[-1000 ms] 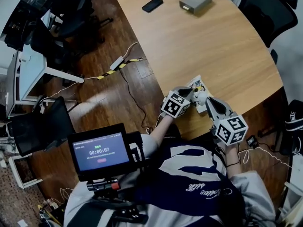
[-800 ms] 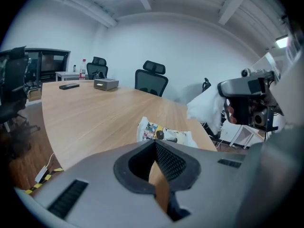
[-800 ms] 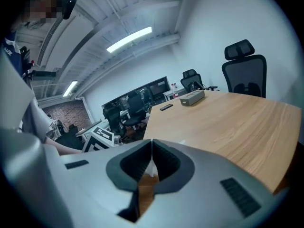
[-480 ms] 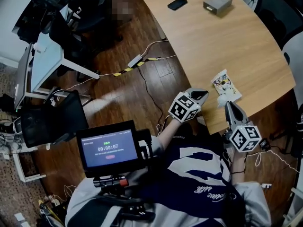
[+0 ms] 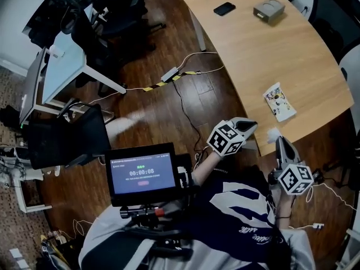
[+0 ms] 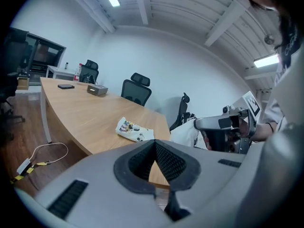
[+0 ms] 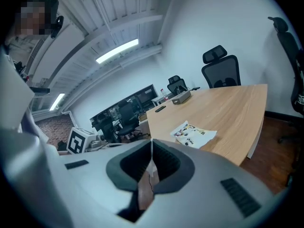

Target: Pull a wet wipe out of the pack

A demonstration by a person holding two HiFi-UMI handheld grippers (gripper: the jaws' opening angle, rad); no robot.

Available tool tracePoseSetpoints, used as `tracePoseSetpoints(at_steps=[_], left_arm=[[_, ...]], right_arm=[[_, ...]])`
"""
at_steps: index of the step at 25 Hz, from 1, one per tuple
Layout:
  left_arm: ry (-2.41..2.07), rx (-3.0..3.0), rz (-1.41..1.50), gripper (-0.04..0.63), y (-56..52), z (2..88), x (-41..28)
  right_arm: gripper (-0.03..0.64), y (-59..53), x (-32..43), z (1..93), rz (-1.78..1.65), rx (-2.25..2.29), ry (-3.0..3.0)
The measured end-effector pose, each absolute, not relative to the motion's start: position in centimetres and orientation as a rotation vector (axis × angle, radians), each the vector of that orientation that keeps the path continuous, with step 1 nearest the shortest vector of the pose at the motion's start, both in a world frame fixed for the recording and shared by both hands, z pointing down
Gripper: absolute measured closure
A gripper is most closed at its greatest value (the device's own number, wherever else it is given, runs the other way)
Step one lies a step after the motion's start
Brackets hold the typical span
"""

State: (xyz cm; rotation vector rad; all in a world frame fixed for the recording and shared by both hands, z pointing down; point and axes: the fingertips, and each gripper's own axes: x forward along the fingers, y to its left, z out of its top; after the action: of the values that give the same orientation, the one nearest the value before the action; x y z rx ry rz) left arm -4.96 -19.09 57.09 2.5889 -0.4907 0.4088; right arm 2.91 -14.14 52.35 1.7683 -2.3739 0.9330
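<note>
Shows the pull judged as good as done: wet wipe [image 5: 274,133] clear of the pack [image 5: 279,101], visible as a small white tuft at the tip of the right gripper [image 5: 278,141], with no strand seen running back to the pack. Pack flat on the counter [image 5: 270,49], close to its near right edge, touched by neither gripper. Right fingers [image 7: 166,163] clamped together on a thin white fold of the wet wipe. Left gripper [image 5: 251,126] with fingers [image 6: 170,161] closed on each other, nothing between them. Leaves, at most, carrying the wet wipe off or setting it down. Both grippers held just off the counter's near edge, above the floor and in front of the person, side by side but apart, each pointing toward the counter and tipped slightly downward.
</note>
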Motion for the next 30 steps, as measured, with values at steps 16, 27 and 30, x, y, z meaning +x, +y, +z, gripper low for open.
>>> tracePoseSetpoints(at_steps=[16,27,30], left_arm=[[-0.691,2.458,0.171,0.594,-5.7,53.6,0.9],[-0.822,2.438,0.256,0.594,4.2,53.2,-0.6],[-0.855,2.444,0.25,0.594,5.1,52.6,-1.7]], right_arm=[[0.609,1.2,12.3,51.8,0.955,1.796,-2.415],[0.61,7.6,11.1,51.7,1.016,1.656,-2.554],[0.611,8.5,9.7,51.3,1.007,1.629,-2.583]])
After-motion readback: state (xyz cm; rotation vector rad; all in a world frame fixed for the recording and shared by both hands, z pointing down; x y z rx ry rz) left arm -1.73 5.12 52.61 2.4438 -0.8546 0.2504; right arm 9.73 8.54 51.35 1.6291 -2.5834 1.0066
